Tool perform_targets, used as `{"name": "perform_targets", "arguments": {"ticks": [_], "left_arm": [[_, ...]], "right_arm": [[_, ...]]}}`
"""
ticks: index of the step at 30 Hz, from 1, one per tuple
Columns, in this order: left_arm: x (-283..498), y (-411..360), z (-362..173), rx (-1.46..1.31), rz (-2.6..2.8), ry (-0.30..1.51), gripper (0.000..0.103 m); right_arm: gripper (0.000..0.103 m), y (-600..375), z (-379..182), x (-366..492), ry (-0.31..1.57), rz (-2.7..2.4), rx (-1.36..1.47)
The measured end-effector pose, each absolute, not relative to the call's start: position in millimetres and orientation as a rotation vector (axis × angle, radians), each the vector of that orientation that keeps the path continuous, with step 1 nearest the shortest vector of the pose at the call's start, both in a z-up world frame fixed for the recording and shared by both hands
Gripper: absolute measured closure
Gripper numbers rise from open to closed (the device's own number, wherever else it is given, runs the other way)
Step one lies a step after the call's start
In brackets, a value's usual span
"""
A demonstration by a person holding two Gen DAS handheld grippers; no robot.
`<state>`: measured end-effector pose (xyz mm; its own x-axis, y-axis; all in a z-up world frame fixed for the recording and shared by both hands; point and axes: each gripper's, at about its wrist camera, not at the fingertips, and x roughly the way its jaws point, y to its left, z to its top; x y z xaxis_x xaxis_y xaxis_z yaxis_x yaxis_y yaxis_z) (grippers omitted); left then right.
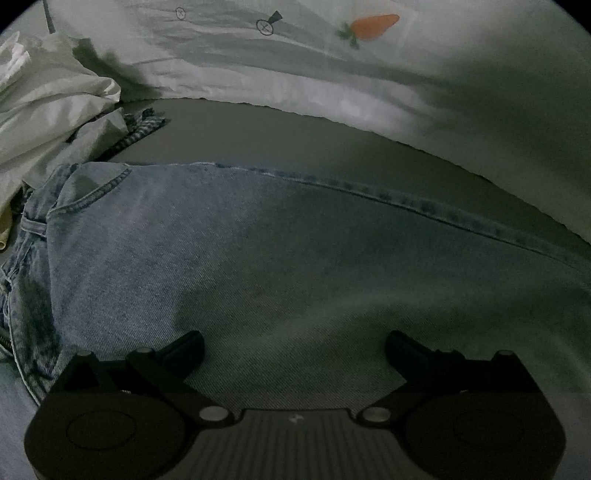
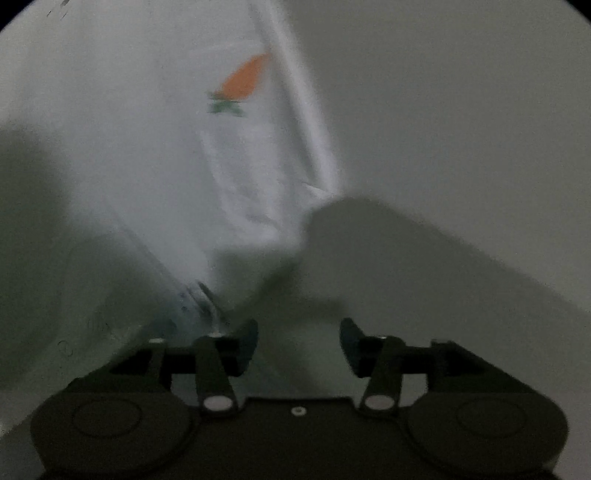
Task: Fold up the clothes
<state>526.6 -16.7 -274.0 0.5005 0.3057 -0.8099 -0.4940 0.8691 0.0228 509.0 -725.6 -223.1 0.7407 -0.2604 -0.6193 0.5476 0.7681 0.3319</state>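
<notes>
Light blue jeans (image 1: 229,258) lie flat on a grey surface (image 1: 258,133), waistband and pocket at the left. My left gripper (image 1: 295,350) is open and empty, hovering close over the denim. A white garment with an orange carrot print (image 1: 373,26) lies beyond the jeans. In the blurred right wrist view the same white garment (image 2: 155,147) with the carrot (image 2: 243,79) fills the left and centre. My right gripper (image 2: 299,341) is open and empty just in front of its lower edge.
A crumpled white cloth (image 1: 48,110) lies at the far left, with a blue checked fabric (image 1: 144,125) poking out beneath it. Pale plain fabric or surface (image 2: 461,129) fills the right of the right wrist view.
</notes>
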Motion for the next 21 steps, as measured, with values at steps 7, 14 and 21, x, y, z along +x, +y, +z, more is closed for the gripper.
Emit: {"name": "perform_targets", "arguments": {"ticks": [7, 14, 21], "left_arm": [[523.7, -18.0, -275.4, -0.219, 0.489, 0.910, 0.000], [523.5, -17.0, -275.2, -0.216, 0.479, 0.913, 0.000], [523.6, -2.9, -267.5, -0.215, 0.394, 1.009, 0.000]], "right_arm": [[0.033, -703.1, -261.5, 454.9, 0.666, -0.549, 0.792], [0.102, -698.9, -246.0, 495.1, 0.583, -0.573, 0.745], [0.101, -705.8, -242.8, 515.9, 0.707, -0.588, 0.631]]}}
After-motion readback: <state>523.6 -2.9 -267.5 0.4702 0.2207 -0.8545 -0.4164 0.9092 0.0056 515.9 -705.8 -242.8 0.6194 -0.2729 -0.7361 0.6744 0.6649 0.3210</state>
